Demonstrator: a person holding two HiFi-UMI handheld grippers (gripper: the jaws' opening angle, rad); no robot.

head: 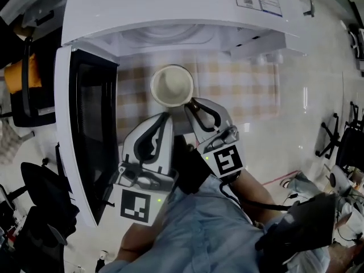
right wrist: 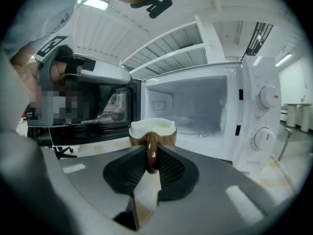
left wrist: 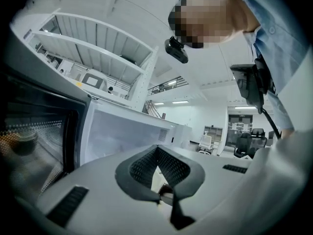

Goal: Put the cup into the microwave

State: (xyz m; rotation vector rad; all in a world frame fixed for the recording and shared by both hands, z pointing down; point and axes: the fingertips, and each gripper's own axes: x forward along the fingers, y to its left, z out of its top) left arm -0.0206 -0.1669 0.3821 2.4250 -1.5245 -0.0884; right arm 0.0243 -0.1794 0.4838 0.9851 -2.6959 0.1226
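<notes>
Head view, catalogued left to right. Microwave door [head: 79, 129]: swung wide open at the left, dark window panel facing the work area. Left gripper [head: 164, 117]: just right of the door and near the cup's left side; its fingers [left wrist: 139, 168] are pressed together at the tips with nothing between them, so it is idle. Microwave [head: 170, 4]: white body at the top of the view, with its cavity [right wrist: 190, 111] open, lit and empty. Cup [head: 171, 86]: brown outside, pale inside, upright with its mouth up. It is outside the microwave, directly in front of the opening and over the checked cloth [head: 239, 84]. Its base is hidden behind the fingers, so whether it rests on the cloth or hangs clear cannot be told. Right gripper [head: 192, 104]: its fingers [right wrist: 171, 168] are clenched on the cup's handle [right wrist: 151, 153], which stands vertical between them, and the cup body sits just beyond the fingertips. Control dials [right wrist: 268, 97]: two, on the panel right of the cavity.

Governing relation: the cup lies straight ahead of the right fingers, with the cavity mouth directly behind it on the same line. The right hand alone carries it. Judged next need: a forward push that keeps the cup upright and clears the cavity sill.
</notes>
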